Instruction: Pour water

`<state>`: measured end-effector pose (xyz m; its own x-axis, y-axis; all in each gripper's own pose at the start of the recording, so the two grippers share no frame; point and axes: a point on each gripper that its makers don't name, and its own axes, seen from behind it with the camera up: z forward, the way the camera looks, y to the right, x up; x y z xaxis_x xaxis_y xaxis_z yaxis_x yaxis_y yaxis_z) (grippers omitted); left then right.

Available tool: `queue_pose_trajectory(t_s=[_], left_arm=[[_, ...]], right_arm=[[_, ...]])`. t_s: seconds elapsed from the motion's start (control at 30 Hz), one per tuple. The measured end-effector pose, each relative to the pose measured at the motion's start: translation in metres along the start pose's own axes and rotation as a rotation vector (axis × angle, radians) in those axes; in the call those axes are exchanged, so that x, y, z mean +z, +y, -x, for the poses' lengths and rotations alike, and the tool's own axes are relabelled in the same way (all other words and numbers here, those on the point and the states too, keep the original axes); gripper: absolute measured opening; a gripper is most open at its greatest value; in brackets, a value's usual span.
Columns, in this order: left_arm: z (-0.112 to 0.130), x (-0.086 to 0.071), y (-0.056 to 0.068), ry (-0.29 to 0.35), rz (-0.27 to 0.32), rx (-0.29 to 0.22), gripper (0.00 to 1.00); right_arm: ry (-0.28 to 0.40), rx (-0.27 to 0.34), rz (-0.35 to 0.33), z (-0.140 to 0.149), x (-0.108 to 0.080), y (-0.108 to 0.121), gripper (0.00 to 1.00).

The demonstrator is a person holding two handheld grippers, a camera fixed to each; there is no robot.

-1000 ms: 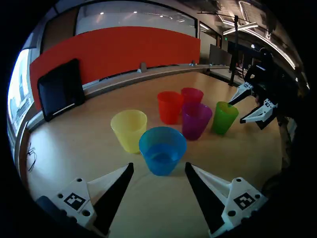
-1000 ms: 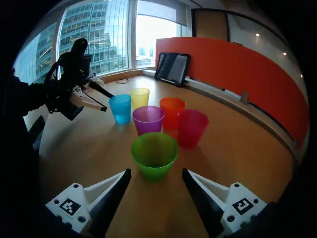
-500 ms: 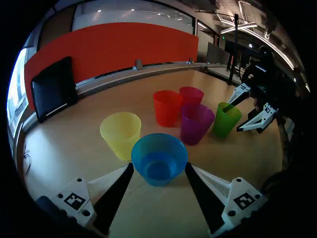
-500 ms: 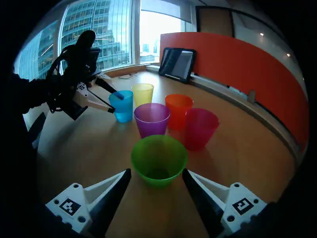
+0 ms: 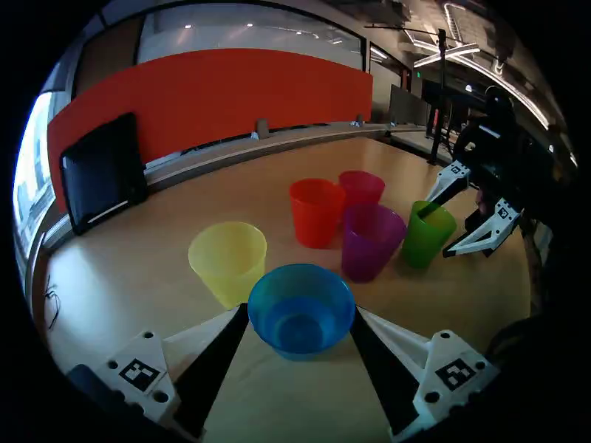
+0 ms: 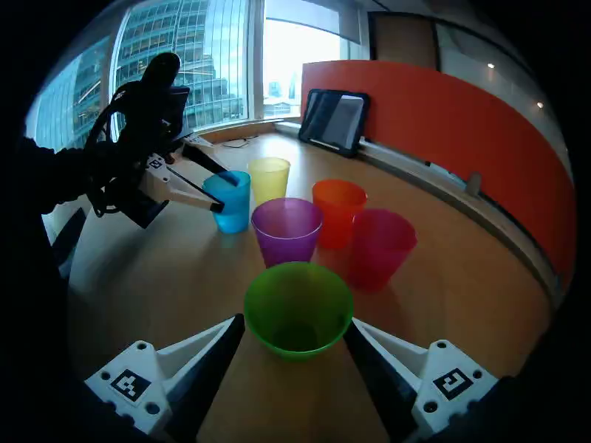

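The left gripper (image 5: 297, 310) has its jaws spread wide, one finger on each side of the blue cup (image 5: 301, 314). The cup's rim overlaps both fingertips, so whether they touch it is hard to tell. A darker pool low in the blue cup looks like water, though the tinted plastic makes this uncertain.

The right gripper (image 6: 294, 319) is also spread, flanking the green cup (image 6: 298, 308). That cup's bottom is in shadow, so I cannot tell if it holds anything.

Both cups stand upright on the wooden table (image 5: 125, 280), at opposite ends of a loose cluster. Between them are a yellow cup (image 5: 227, 258), an orange cup (image 5: 316, 210), a purple cup (image 5: 369, 240) and a pink cup (image 5: 362, 188) partly hidden behind its neighbours.

In the right gripper view, the hand (image 6: 111, 173) holding the left gripper is a dark shape against the bright windows (image 6: 199, 66), its details lost.

Each finger mount carries a tag (image 5: 140, 373) with a black-and-white square code – a pattern, not letters. A dark tablet (image 5: 100, 173) leans against the red wall panel (image 5: 214, 88), its screen blank from here.
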<state>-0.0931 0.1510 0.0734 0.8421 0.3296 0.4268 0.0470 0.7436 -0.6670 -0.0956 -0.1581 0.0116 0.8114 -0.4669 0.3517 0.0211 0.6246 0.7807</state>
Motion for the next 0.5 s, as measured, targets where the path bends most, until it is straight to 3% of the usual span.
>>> queue_pose_trajectory(t_s=[0.2,0.5], left_arm=[[0.0001,0.0027,0.0000,-0.003,-0.006,-0.002,0.96],[0.0012,0.0017,0.0021,-0.009,-0.008,0.016,0.87]], right_arm=[[-0.002,0.001,0.001,0.0003,-0.0003,-0.0002,1.00],[-0.003,-0.001,0.002,0.0000,-0.0016,0.0002,1.00]])
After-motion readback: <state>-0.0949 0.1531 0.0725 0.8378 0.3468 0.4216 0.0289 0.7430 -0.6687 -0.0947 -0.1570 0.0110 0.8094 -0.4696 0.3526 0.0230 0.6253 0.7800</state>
